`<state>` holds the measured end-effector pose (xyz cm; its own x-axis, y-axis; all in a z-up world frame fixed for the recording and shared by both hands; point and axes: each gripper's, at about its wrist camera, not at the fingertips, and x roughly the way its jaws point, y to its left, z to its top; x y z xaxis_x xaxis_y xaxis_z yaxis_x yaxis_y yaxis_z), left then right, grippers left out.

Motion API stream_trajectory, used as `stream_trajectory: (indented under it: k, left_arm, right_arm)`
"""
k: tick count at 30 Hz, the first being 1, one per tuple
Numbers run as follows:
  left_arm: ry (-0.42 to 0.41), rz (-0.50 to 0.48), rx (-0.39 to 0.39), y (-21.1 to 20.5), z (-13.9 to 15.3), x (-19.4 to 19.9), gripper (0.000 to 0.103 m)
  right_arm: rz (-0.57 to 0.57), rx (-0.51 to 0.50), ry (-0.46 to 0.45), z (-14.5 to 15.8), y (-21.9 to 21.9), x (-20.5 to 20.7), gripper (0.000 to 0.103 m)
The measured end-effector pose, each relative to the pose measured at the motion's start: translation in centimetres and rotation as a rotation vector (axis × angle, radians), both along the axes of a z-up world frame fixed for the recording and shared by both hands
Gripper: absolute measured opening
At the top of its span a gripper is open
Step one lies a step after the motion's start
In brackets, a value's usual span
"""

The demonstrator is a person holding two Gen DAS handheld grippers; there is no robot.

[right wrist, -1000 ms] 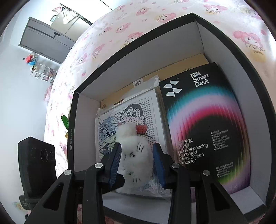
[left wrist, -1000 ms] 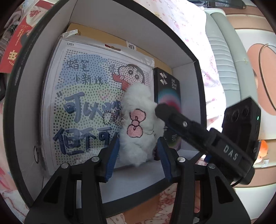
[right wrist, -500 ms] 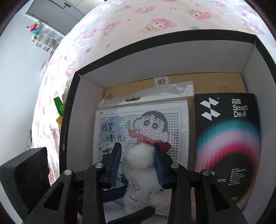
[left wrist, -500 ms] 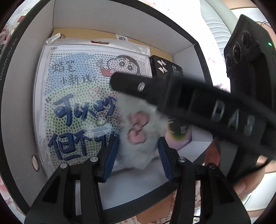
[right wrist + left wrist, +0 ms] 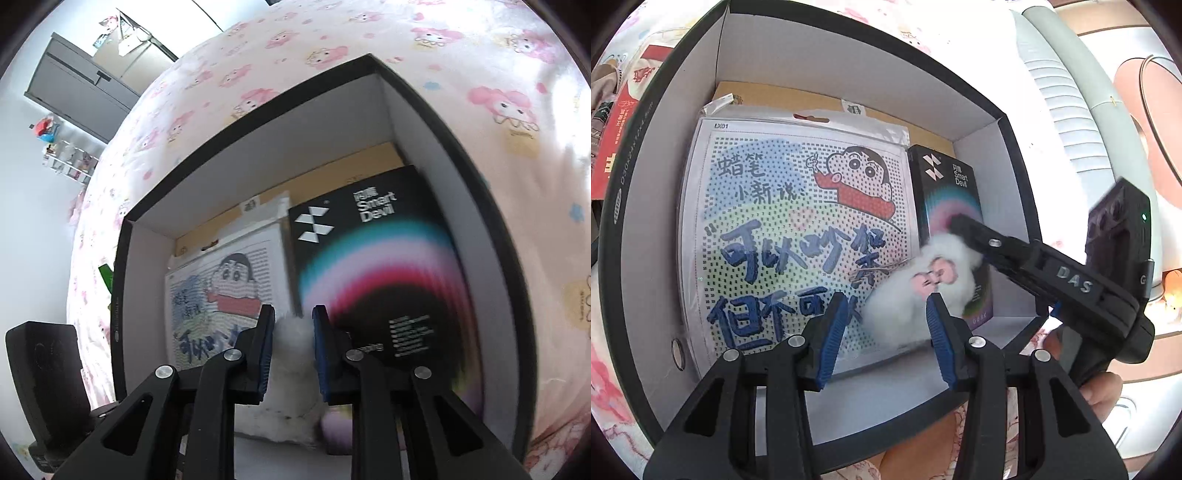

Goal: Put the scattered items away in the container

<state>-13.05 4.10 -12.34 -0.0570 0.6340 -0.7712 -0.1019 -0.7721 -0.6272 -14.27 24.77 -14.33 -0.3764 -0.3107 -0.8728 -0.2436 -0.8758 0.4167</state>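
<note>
the right gripper (image 5: 293,345) was clamped on the white plush keychain (image 5: 291,373) inside the black box (image 5: 849,74), the left gripper (image 5: 884,334) open beside it, cartoon bead kit (image 5: 798,229) and screen protector box (image 5: 373,273) already in, red packets (image 5: 617,122) apparently left outside.

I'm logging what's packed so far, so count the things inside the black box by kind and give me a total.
Flat packaged items: 3 (cartoon bead-art pack, black screen protector box, brown card sheet underneath)
Plush toys: 1 (white fluffy toy)
Total: 4
</note>
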Motion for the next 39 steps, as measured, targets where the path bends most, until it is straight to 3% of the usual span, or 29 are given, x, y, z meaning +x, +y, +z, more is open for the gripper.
stream_trajectory:
  k: [6,9,12,14,17,21,24,28,32,36,39]
  left_arm:
    - [-0.011,0.019,0.038,-0.5,0.0,-0.2,0.045]
    - [-0.003,0.021,0.023,-0.4,0.1,-0.1,0.044]
    - [0.025,0.034,-0.001,-0.4,0.5,0.6,0.044]
    - [0.021,0.038,0.010,0.2,-1.1,-0.3,0.044]
    - [-0.013,0.018,0.037,0.4,-1.7,-0.5,0.044]
    - [-0.082,-0.060,0.021,2.1,-3.2,-0.7,0.044]
    - [-0.045,-0.068,-0.005,2.6,-2.8,-0.7,0.043]
    - [0.003,-0.019,-0.024,1.7,-2.3,-1.1,0.042]
    - [0.071,0.064,-0.062,0.1,-1.2,-1.3,0.043]
    - [0.008,0.039,0.027,0.1,-1.9,-1.5,0.044]
    - [0.012,0.035,-0.029,0.5,-2.2,-1.6,0.044]
  right_arm:
    - [-0.065,-0.047,0.095,3.0,1.9,2.8,0.017]
    - [-0.103,-0.059,0.115,2.9,1.4,4.2,0.017]
    - [-0.050,0.099,0.127,2.4,-0.6,5.1,0.018]
    - [-0.045,0.112,0.152,3.0,-1.4,5.4,0.018]
    - [-0.031,0.038,0.118,3.1,-1.0,4.8,0.017]
    - [0.076,0.110,0.026,1.6,-2.2,3.9,0.018]
    - [0.118,0.162,0.029,1.3,-3.0,3.8,0.018]
    - [0.088,0.092,0.024,1.2,-2.1,3.3,0.018]
    - [0.044,0.098,0.037,1.8,-1.7,3.3,0.018]
    - [0.041,0.045,0.055,2.9,-1.3,4.0,0.018]
    - [0.056,0.054,0.035,3.1,-1.8,4.8,0.020]
